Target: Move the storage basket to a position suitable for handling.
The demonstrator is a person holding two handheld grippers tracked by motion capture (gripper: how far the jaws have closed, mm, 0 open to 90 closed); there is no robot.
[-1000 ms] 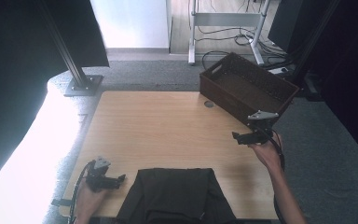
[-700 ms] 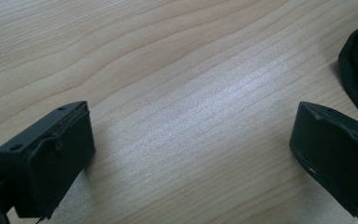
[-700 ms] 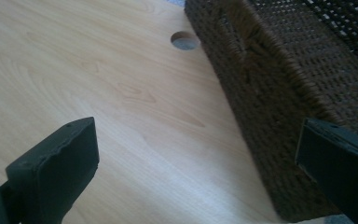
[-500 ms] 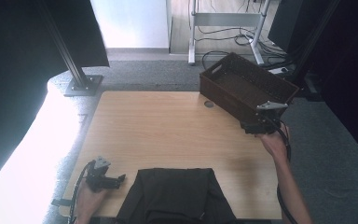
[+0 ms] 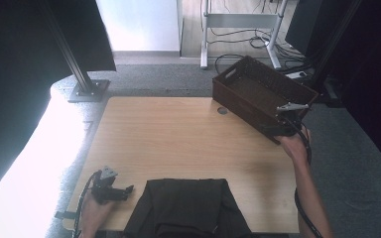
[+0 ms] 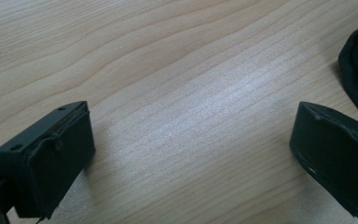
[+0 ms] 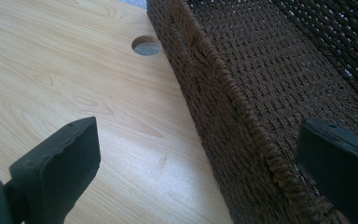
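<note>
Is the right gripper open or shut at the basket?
Open: the right gripper has its jaws spread wide, straddling the near wall of the basket.

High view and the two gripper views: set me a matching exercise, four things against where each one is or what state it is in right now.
Things:
1. woven basket
2. black cloth
3. right gripper
4. left gripper

Places or states:
A. open, low over bare wood just left of the dark fabric
B. lies at the table's near edge, in the middle
C. stands on the table's far right corner, nothing seen inside
D. open, one jaw on each side of a woven wall

Pairs: 1-C, 2-B, 3-D, 4-A
</note>
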